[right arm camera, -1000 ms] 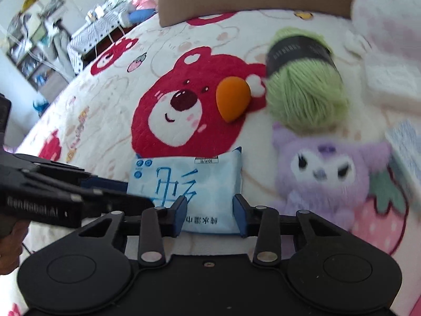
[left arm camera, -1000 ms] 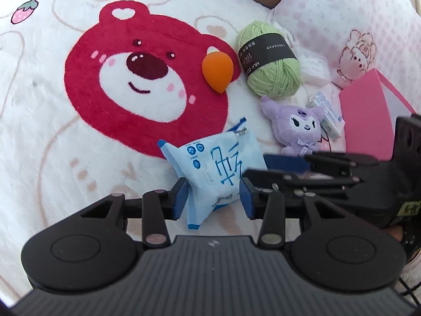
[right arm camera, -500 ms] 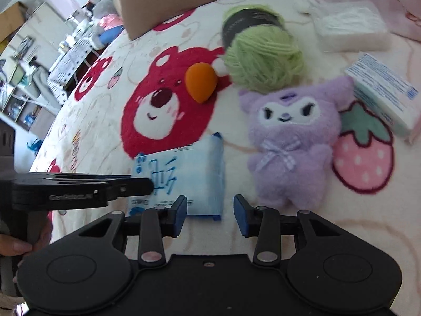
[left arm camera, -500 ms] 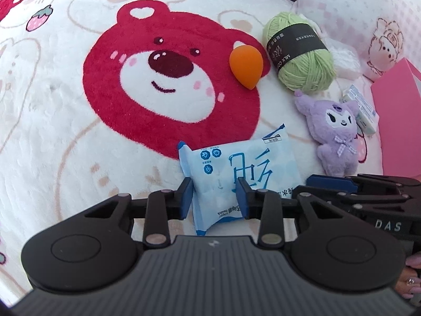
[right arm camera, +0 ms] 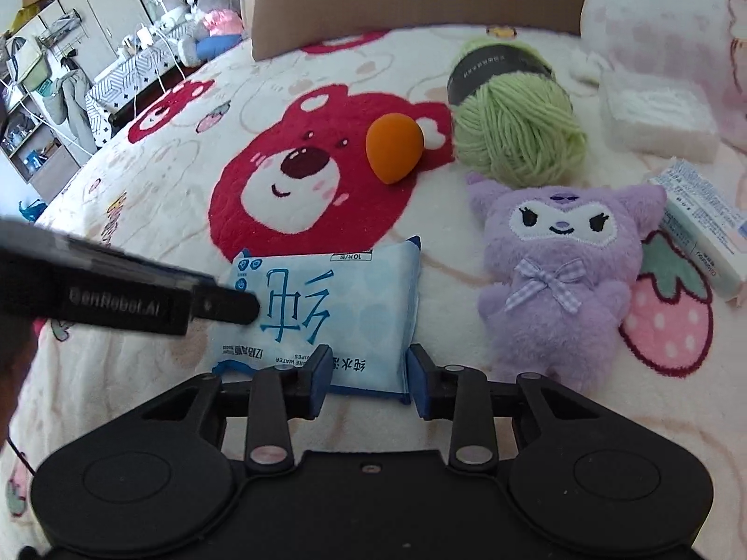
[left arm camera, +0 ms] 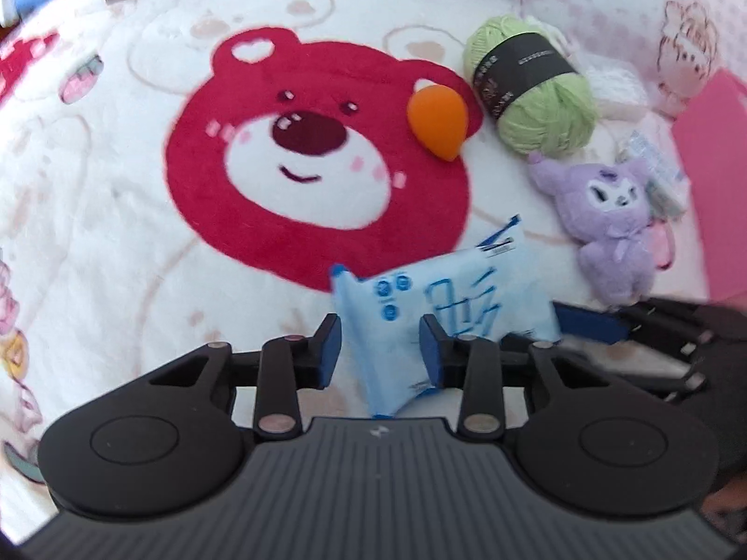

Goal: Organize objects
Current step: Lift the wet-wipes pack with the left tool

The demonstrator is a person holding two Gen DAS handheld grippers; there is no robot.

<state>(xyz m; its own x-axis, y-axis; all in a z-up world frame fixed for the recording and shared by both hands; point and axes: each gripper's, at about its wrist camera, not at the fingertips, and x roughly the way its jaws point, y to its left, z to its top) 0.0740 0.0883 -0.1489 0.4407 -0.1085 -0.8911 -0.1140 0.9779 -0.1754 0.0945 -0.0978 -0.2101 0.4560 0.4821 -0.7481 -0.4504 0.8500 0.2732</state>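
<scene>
We have both grippers on the wipes pack point(right arm camera: 322, 308) at lower centre of the bed point(right arm camera: 154, 196): left gripper point(left arm camera: 378, 350) and right gripper point(right arm camera: 366, 371) fingers have just closed onto it. Yarn point(right arm camera: 518, 135), sponge point(right arm camera: 394, 147) and plush point(right arm camera: 565, 270) remain unsorted.

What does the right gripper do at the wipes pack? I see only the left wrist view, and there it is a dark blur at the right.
Observer: In the right wrist view the right gripper has just been closing, with the near right corner of the wipes pack between its fingers. Whether the pads press on it, I cannot tell.
Operator: What lies right of the green yarn? Here it is washed out.
Observer: A white pack, seemingly cotton pads, lying flat and apart from the green yarn.
</scene>
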